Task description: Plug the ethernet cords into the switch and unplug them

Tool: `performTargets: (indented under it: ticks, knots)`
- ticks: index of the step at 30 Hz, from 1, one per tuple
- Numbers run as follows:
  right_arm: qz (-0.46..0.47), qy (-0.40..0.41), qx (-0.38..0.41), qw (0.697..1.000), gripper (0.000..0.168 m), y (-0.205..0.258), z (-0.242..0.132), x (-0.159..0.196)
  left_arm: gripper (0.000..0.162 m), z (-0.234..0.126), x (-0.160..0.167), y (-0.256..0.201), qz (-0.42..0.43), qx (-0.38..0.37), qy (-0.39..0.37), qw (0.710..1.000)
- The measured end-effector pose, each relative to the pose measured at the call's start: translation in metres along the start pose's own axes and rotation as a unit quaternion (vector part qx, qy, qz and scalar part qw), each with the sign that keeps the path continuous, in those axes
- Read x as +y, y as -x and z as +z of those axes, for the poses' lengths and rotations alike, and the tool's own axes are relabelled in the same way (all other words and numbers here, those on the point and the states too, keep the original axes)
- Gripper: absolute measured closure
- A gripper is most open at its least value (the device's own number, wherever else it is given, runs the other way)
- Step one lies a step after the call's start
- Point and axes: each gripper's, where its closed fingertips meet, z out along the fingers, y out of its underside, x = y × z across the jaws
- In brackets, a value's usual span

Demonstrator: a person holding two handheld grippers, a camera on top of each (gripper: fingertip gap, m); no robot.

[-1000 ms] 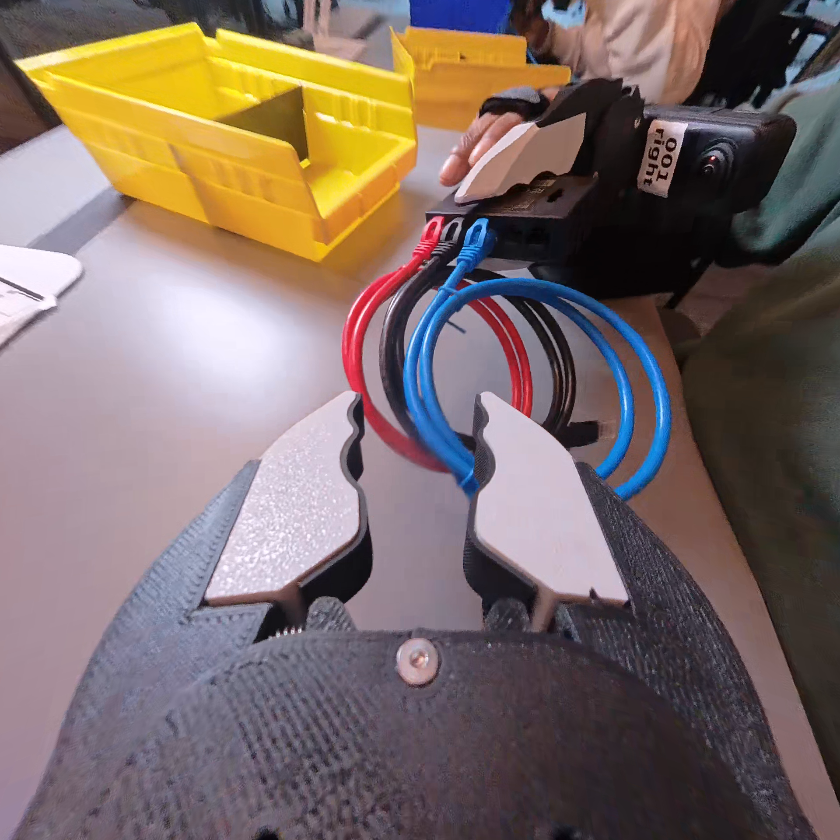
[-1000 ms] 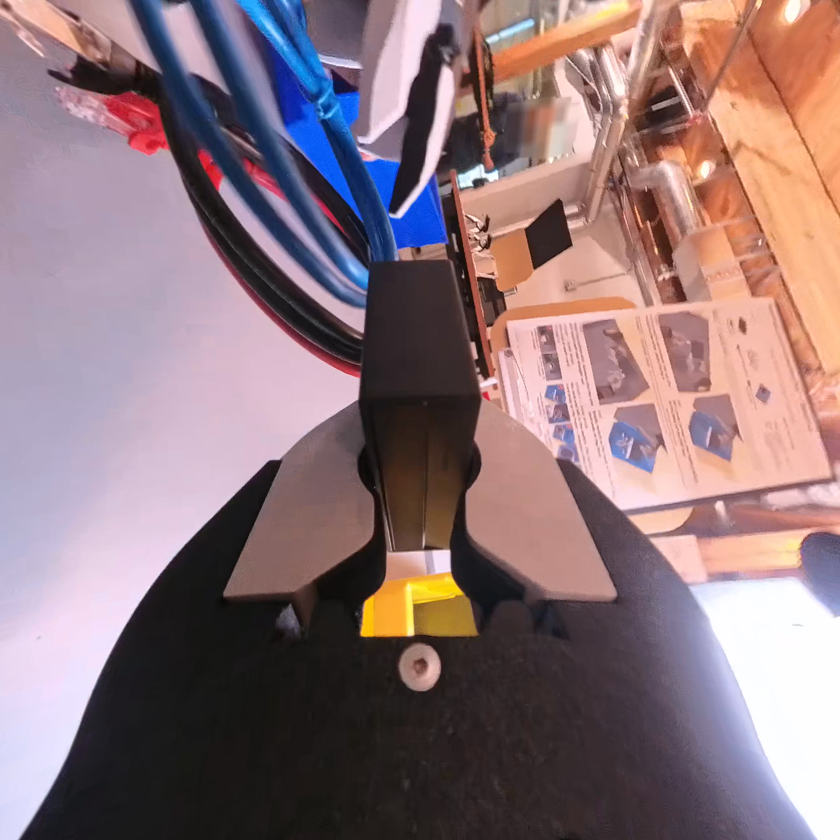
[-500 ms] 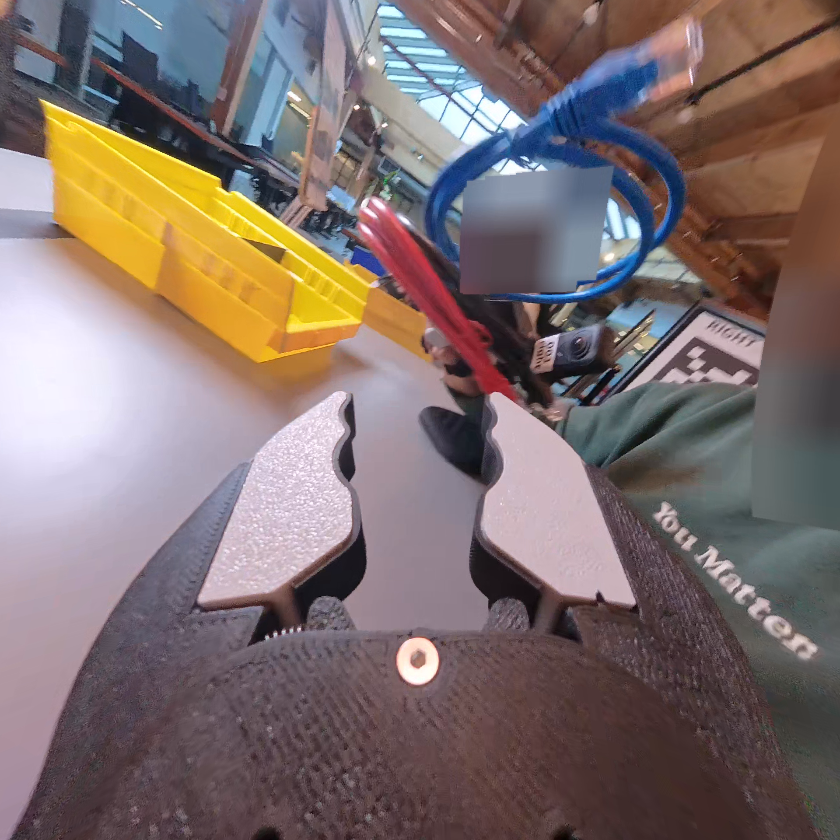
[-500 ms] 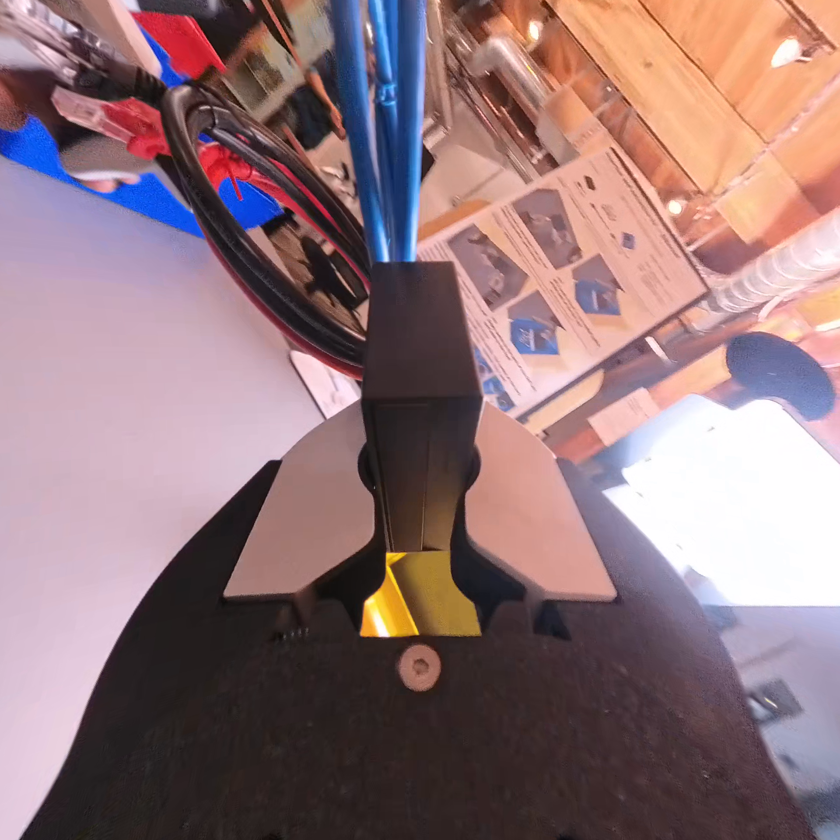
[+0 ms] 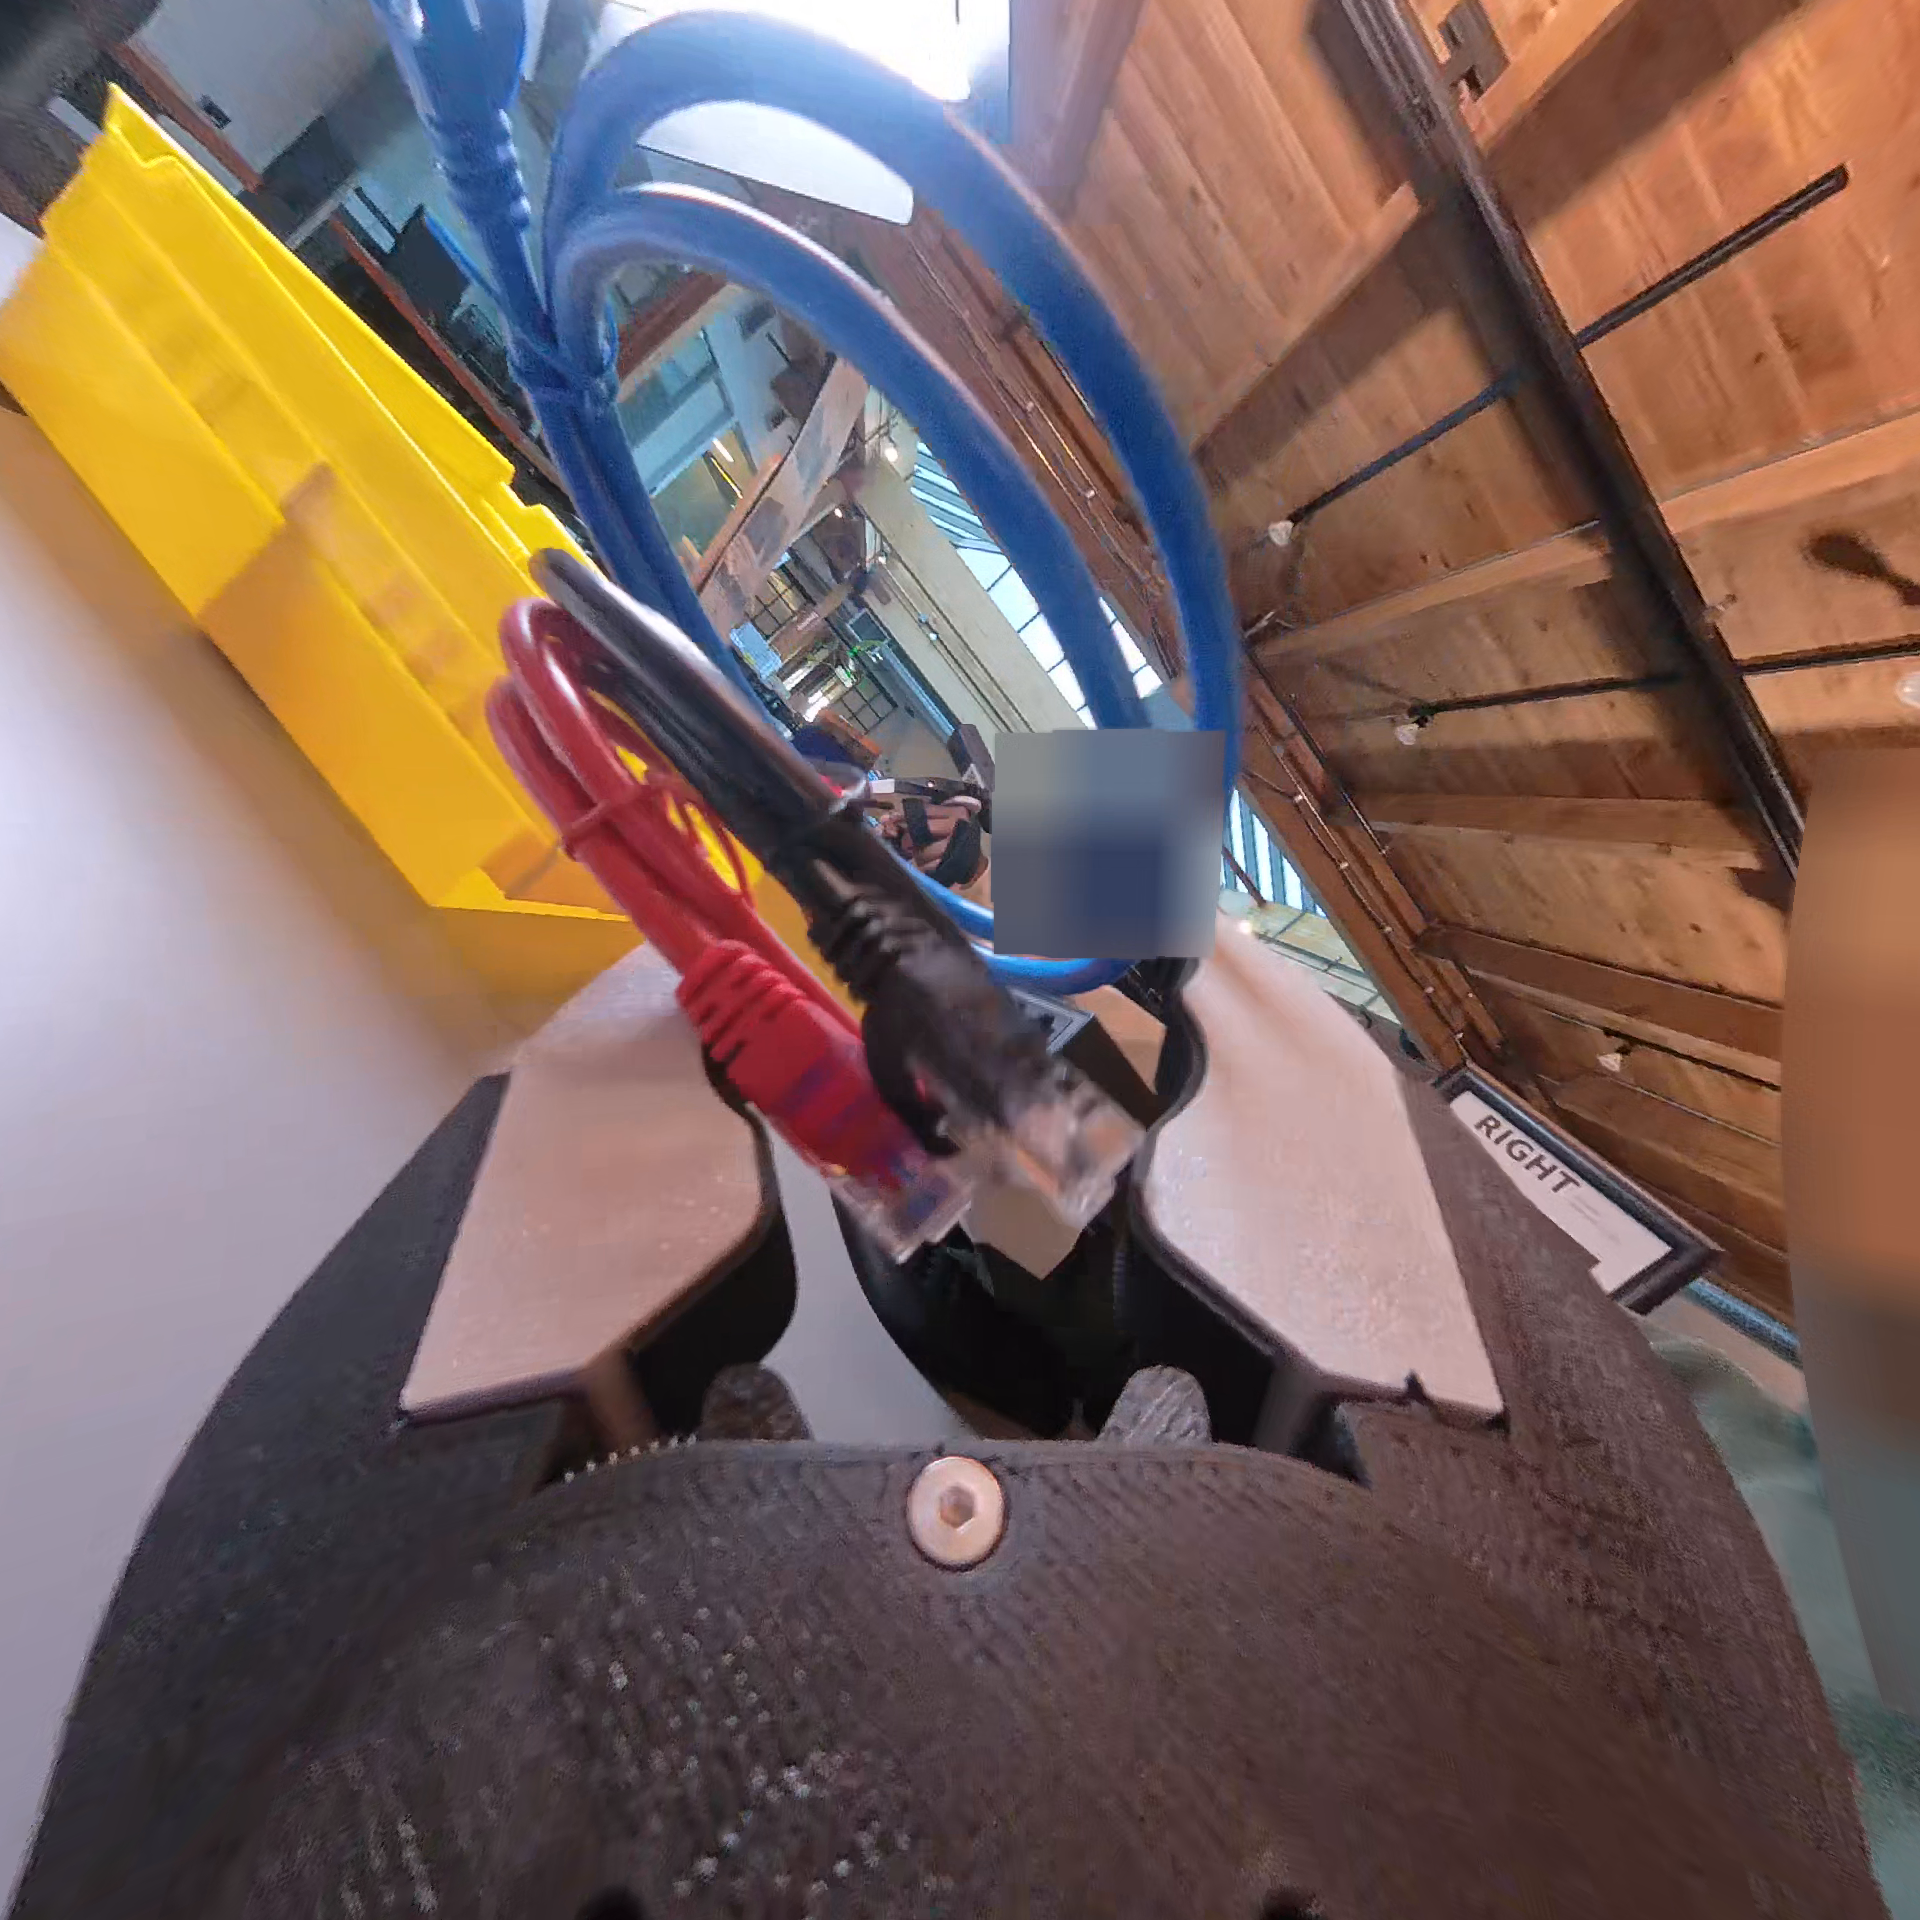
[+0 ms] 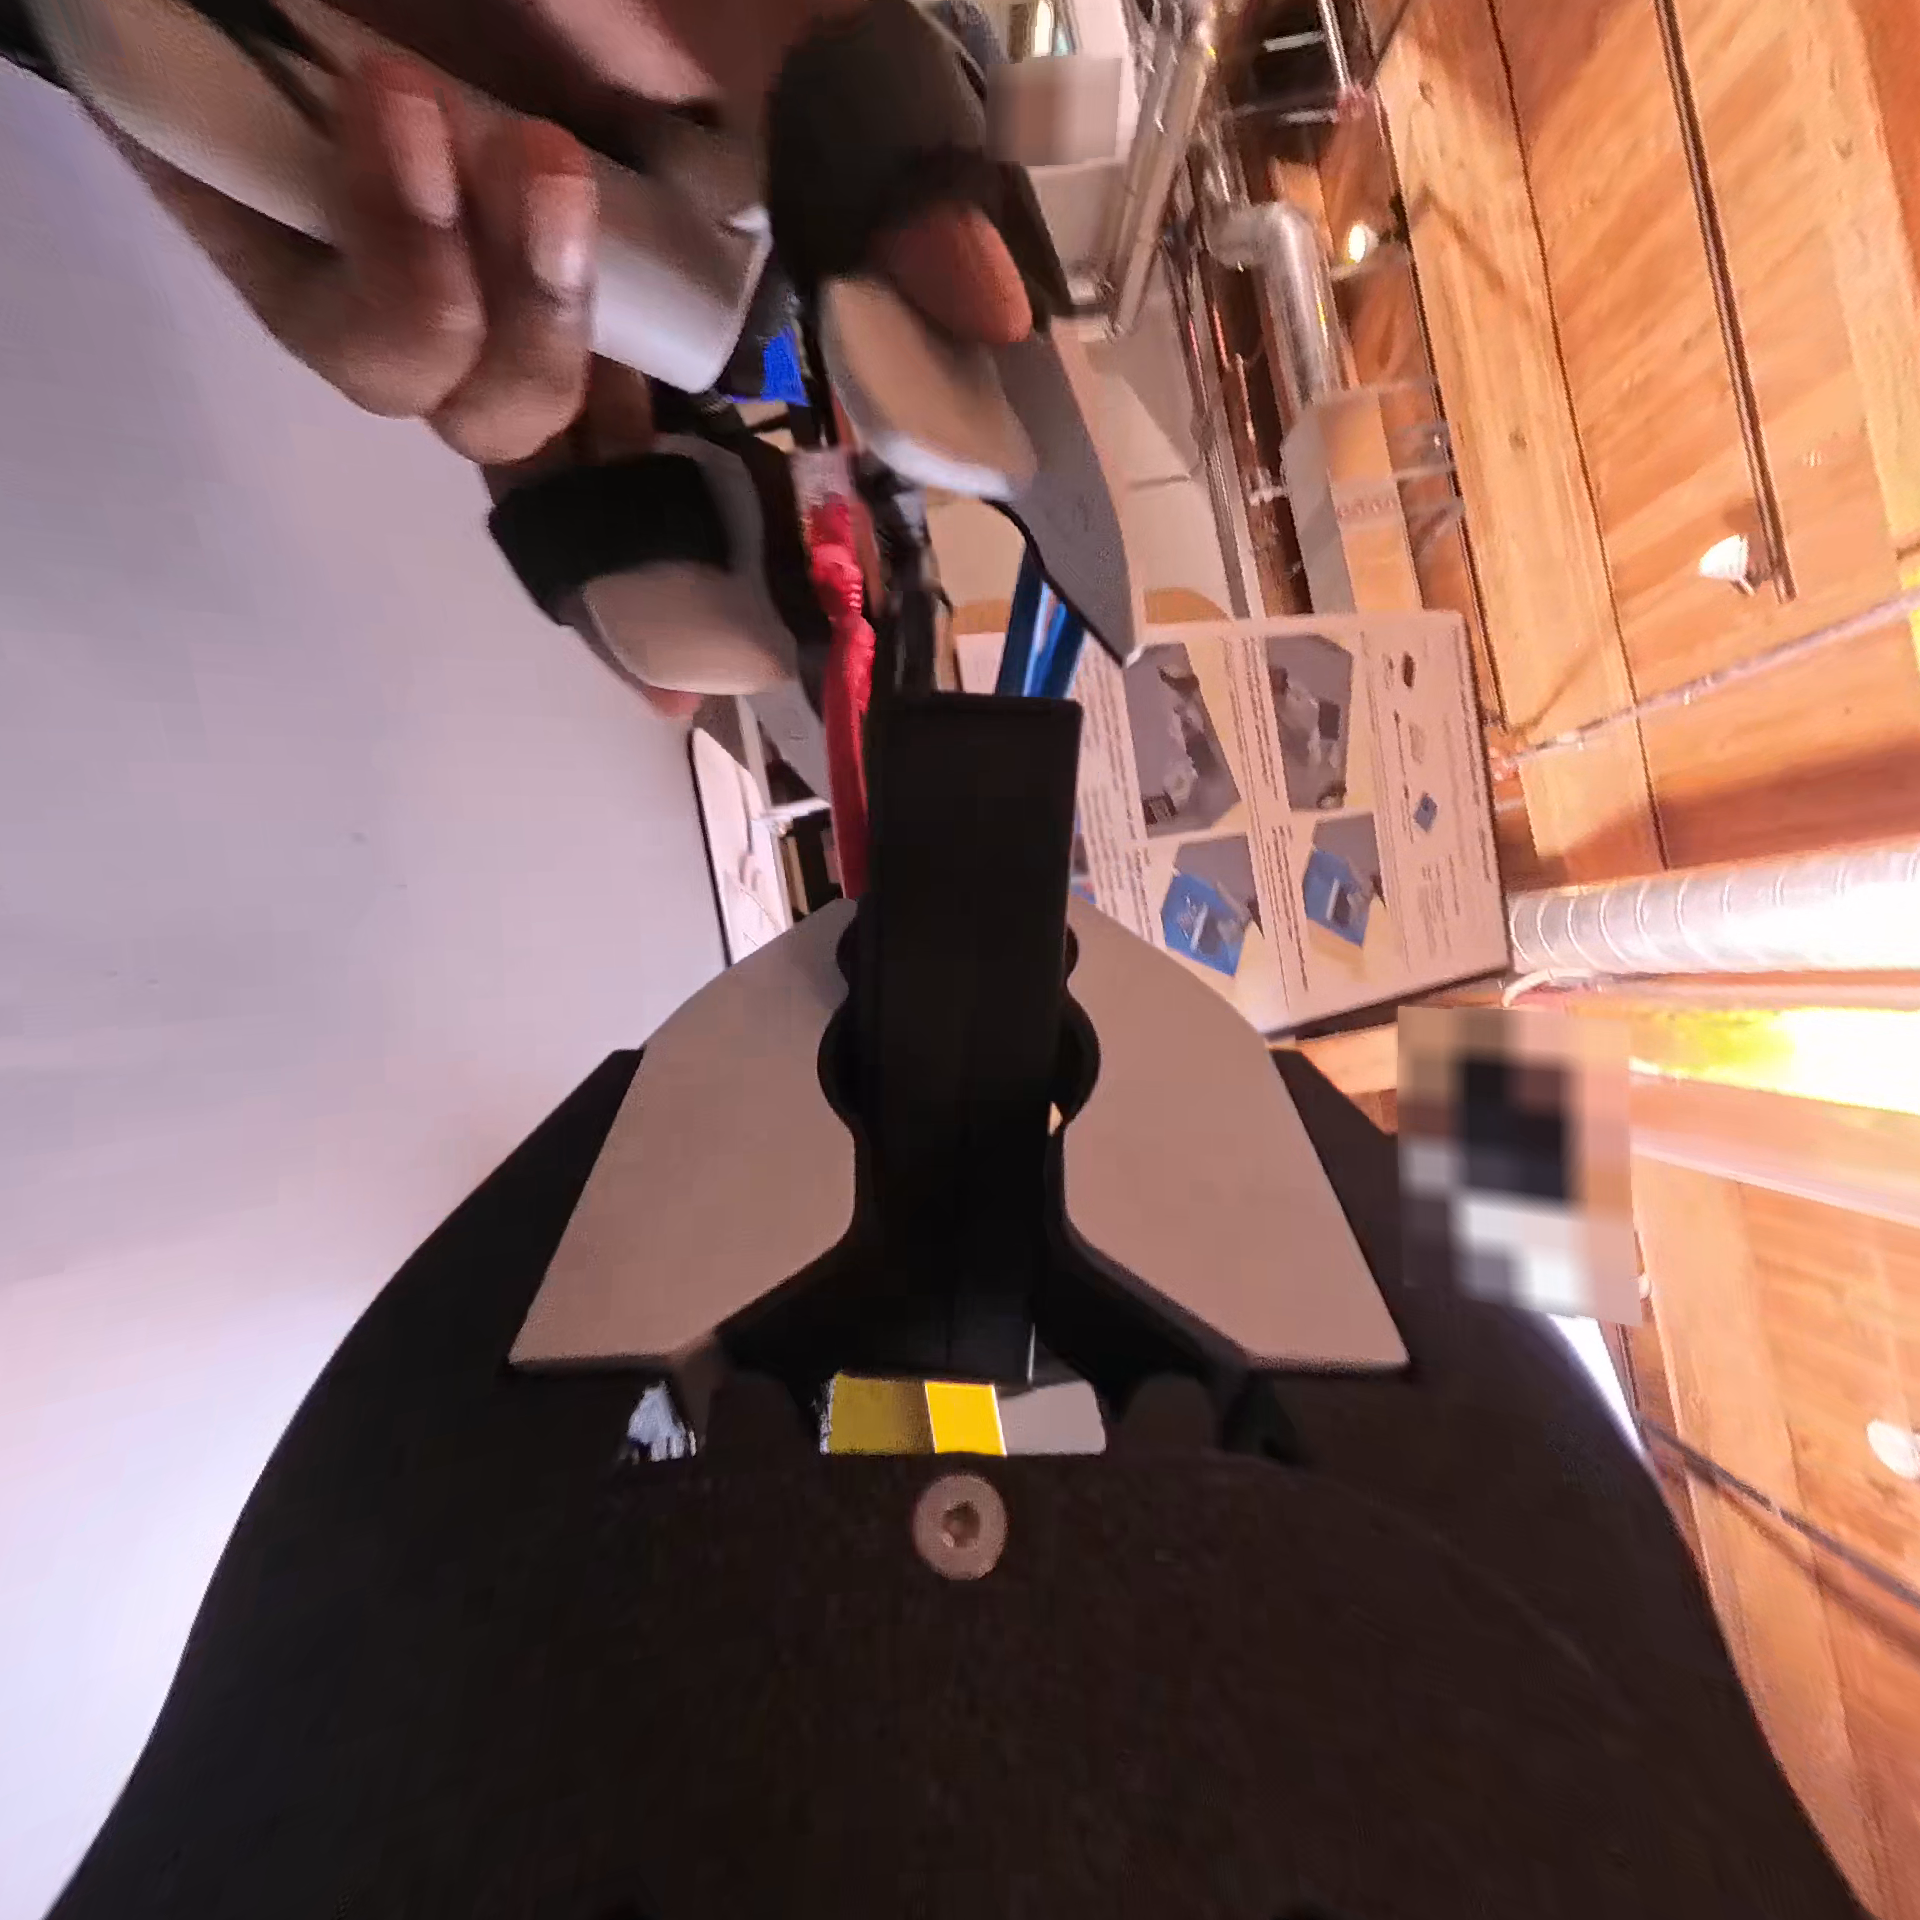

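Observation:
My right gripper (image 6: 966,925) is shut on the black switch (image 6: 966,810) and holds it up off the table, turned on its side. Red (image 6: 847,665) and blue (image 6: 1039,644) cords run out of its far end. In the left wrist view my left gripper (image 5: 945,966) is open. The loose clear-tipped plugs of the red cord (image 5: 821,1101) and the black cord (image 5: 935,997) hang between its fingers. The blue cord (image 5: 935,343) loops high above them. The left gripper also shows in the right wrist view (image 6: 873,582), just beyond the switch.
A yellow bin (image 5: 260,520) stands on the pale table (image 5: 156,935) to the left. A person's hand (image 6: 416,260) grips the left gripper. A poster board (image 6: 1299,810) stands behind, under a wooden ceiling with pipes. My hands' fingertips stand some 5 cm from each other.
The switch has been lifted off the table with the cords hanging from it. Both views have tilted upward. The cord ends now sit between my left fingers, which have opened wider.

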Motion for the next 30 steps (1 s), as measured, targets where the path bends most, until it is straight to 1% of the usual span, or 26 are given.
performTargets:
  ticks: [2, 3, 5, 6, 7, 8, 9, 10, 11, 12, 14, 15, 16, 17, 18, 19, 20, 21, 22, 24, 27, 28, 30]
  knots:
    - [-0.017, -0.024, -0.005, 1.000, 0.137, 0.006, 0.001, -0.009, 0.111, -0.009, -0.001, 0.000, 0.010, 0.003, 0.005, 1.000]
    - [-0.021, -0.031, -0.008, 0.999, 0.136, 0.007, 0.001, -0.012, 0.120, -0.012, -0.002, -0.002, 0.021, 0.004, 0.012, 1.000]
    - [-0.017, -0.048, -0.013, 0.999, 0.133, 0.009, -0.001, -0.017, 0.128, -0.016, -0.001, -0.010, 0.066, 0.010, 0.043, 0.997]
    - [-0.003, -0.058, -0.021, 0.998, 0.128, 0.010, -0.004, -0.021, 0.130, -0.018, -0.002, -0.016, 0.102, 0.014, 0.056, 0.993]
    - [0.015, -0.066, -0.038, 0.997, 0.119, 0.012, -0.007, -0.025, 0.132, -0.020, -0.005, -0.025, 0.140, 0.020, 0.064, 0.988]
    - [0.044, -0.075, -0.064, 0.994, 0.111, 0.014, -0.012, -0.030, 0.132, -0.022, -0.009, -0.033, 0.177, 0.026, 0.073, 0.981]
    - [0.093, -0.096, -0.093, 0.987, 0.112, 0.012, -0.018, -0.037, 0.133, -0.025, -0.015, -0.044, 0.214, 0.043, 0.073, 0.973]
    - [0.155, -0.128, -0.126, 0.971, 0.113, 0.004, -0.028, -0.047, 0.134, -0.030, -0.019, -0.054, 0.256, 0.054, 0.080, 0.962]
    - [0.234, -0.151, -0.159, 0.947, 0.114, -0.012, -0.035, -0.053, 0.134, -0.036, -0.020, -0.060, 0.297, 0.060, 0.102, 0.947]
    - [0.320, -0.160, -0.188, 0.915, 0.115, -0.032, -0.039, -0.053, 0.135, -0.041, -0.019, -0.065, 0.326, 0.074, 0.122, 0.935]
    - [0.460, -0.164, -0.242, 0.838, 0.111, -0.073, -0.035, -0.042, 0.136, -0.050, -0.015, -0.074, 0.339, 0.113, 0.142, 0.923]
    - [0.496, -0.154, -0.267, 0.812, 0.109, -0.085, -0.028, -0.033, 0.135, -0.052, -0.014, -0.076, 0.331, 0.126, 0.148, 0.923]
    - [0.506, -0.132, -0.292, 0.801, 0.103, -0.089, -0.017, -0.022, 0.135, -0.053, -0.013, -0.076, 0.324, 0.136, 0.150, 0.924]
    - [0.504, -0.110, -0.321, 0.794, 0.095, -0.085, -0.007, -0.013, 0.136, -0.053, -0.011, -0.078, 0.320, 0.144, 0.150, 0.924]
    - [0.504, -0.098, -0.361, 0.778, 0.089, -0.076, 0.000, -0.010, 0.136, -0.053, -0.008, -0.082, 0.317, 0.155, 0.149, 0.924]
    - [0.510, -0.093, -0.392, 0.760, 0.078, -0.067, 0.007, -0.012, 0.136, -0.052, -0.005, -0.085, 0.315, 0.162, 0.153, 0.923]
    - [0.506, -0.091, -0.408, 0.754, 0.078, -0.059, 0.013, -0.014, 0.135, -0.052, 0.000, -0.086, 0.319, 0.163, 0.162, 0.919]
    - [0.488, -0.089, -0.425, 0.757, 0.073, -0.049, 0.016, -0.018, 0.135, -0.052, 0.005, -0.090, 0.317, 0.174, 0.169, 0.917]
    - [0.463, -0.080, -0.440, 0.765, 0.073, -0.037, 0.019, -0.022, 0.136, -0.054, 0.010, -0.094, 0.313, 0.184, 0.177, 0.915]
    - [0.397, -0.072, -0.425, 0.810, 0.074, -0.022, 0.028, -0.026, 0.136, -0.058, 0.016, -0.102, 0.306, 0.208, 0.188, 0.910]
    - [0.323, -0.110, -0.416, 0.843, 0.086, -0.014, 0.030, -0.049, 0.136, -0.061, 0.029, -0.106, 0.298, 0.227, 0.229, 0.898]
    - [0.302, -0.130, -0.419, 0.847, 0.093, -0.014, 0.028, -0.058, 0.136, -0.062, 0.037, -0.105, 0.292, 0.233, 0.250, 0.893]
    - [0.257, -0.147, -0.449, 0.843, 0.108, -0.009, 0.021, -0.073, 0.136, -0.062, 0.055, -0.102, 0.286, 0.237, 0.292, 0.882]
